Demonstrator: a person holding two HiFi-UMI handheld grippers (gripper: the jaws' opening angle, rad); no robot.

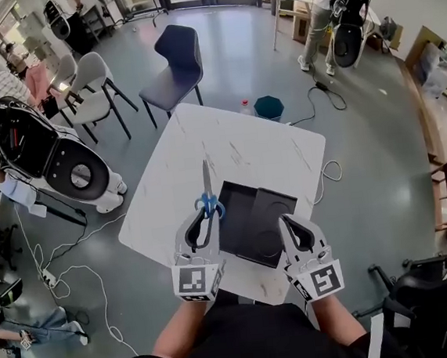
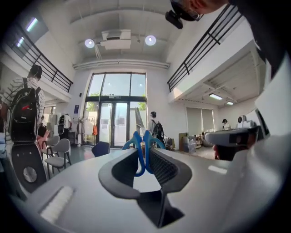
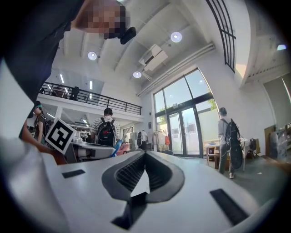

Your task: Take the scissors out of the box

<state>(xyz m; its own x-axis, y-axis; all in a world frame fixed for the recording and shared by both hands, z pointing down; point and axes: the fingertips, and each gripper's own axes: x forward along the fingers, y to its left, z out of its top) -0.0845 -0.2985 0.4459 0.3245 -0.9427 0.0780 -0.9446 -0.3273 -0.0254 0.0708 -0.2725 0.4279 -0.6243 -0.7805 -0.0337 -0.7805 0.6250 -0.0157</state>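
Scissors [image 1: 205, 180] with blue handles [image 2: 138, 143] are held off the table, blades pointing away from me, left of the open black box [image 1: 247, 223]. My left gripper [image 1: 203, 215] is shut on the handles, which stick up between its jaws [image 2: 144, 154]. The box lies on the white marble table [image 1: 228, 146] near its front edge, and its inside looks dark and bare. My right gripper [image 1: 286, 223] hovers over the box's right corner, its jaws [image 3: 144, 154] closed together with nothing between them. In the right gripper view the left gripper [image 3: 91, 150] shows beside it.
Past the table stand a dark blue chair [image 1: 174, 61], white chairs [image 1: 88, 81] and a teal bin [image 1: 268, 107]. A white and black machine [image 1: 57, 163] sits at the left with cables on the floor. A person [image 1: 326, 15] stands far off at the right.
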